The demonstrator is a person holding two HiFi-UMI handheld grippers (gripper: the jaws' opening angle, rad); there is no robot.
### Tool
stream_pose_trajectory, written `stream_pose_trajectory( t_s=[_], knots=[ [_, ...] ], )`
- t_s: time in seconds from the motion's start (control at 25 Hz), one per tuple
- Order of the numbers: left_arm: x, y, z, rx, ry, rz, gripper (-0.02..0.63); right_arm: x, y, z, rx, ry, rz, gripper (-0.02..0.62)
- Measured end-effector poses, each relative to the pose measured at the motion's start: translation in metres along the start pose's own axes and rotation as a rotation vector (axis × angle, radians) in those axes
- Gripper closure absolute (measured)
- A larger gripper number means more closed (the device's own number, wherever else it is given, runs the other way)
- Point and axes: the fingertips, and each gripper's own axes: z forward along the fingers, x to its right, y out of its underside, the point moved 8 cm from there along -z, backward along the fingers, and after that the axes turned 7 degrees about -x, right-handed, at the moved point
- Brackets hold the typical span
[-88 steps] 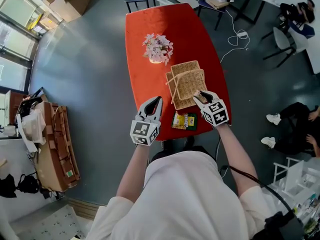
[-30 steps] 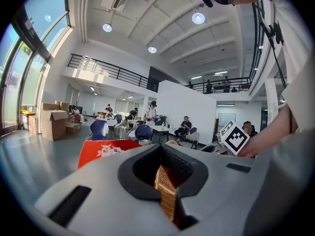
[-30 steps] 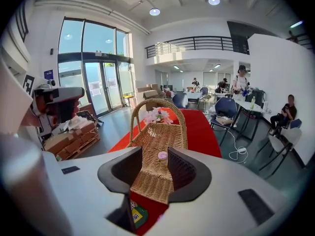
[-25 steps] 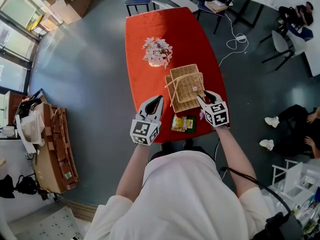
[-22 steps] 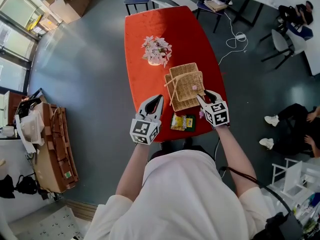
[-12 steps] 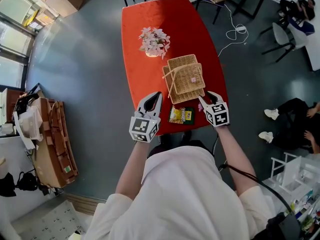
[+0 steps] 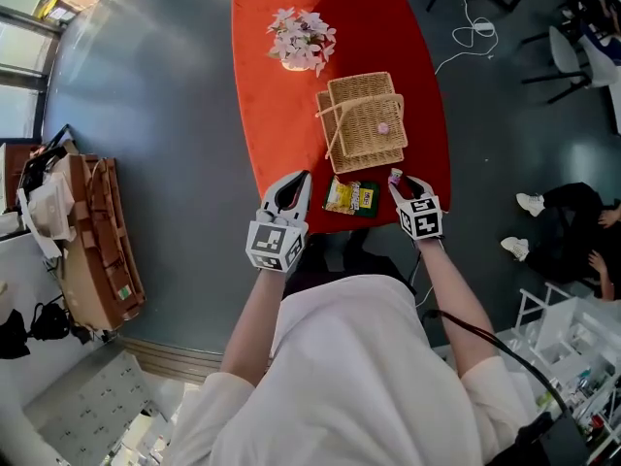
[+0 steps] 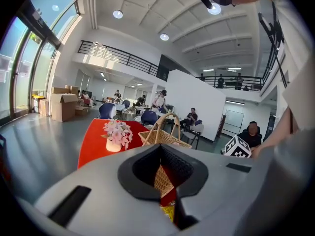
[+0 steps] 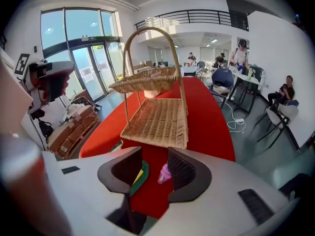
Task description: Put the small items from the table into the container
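Red desk (image 7: 272, 115) carried a 2-tier wicker basket (image 7: 364, 119). Just near of it, a small pink item (image 9: 164, 172) lay between the right claw's (image 9: 155, 162) wide-open tips. Left claw (image 8: 161, 154) hung closed, empty. Yellow-green packet's (image 7: 351, 197) print was unreadable.

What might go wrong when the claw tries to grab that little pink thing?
The little pink thing lies close to one side of the open right claw, not centred, so closing may flick it away rather than pinch it. It is also near the red table's edge and could fall to the floor. Later, the wicker basket's tall handle could get bumped.
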Motion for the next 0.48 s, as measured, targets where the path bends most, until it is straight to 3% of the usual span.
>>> stream_pose_trajectory(
  t_s=[0.24,0.48],
  knots=[
    [-0.005,0.025,0.001,-0.039,-0.033,-0.019,0.598,0.009,0.037,0.040,-0.096,-0.025,0.052,0.429],
    [-0.010,0.038,0.000,-0.064,-0.060,-0.037,0.598,0.023,0.049,0.069,-0.144,-0.022,0.146,0.428]
  ],
)
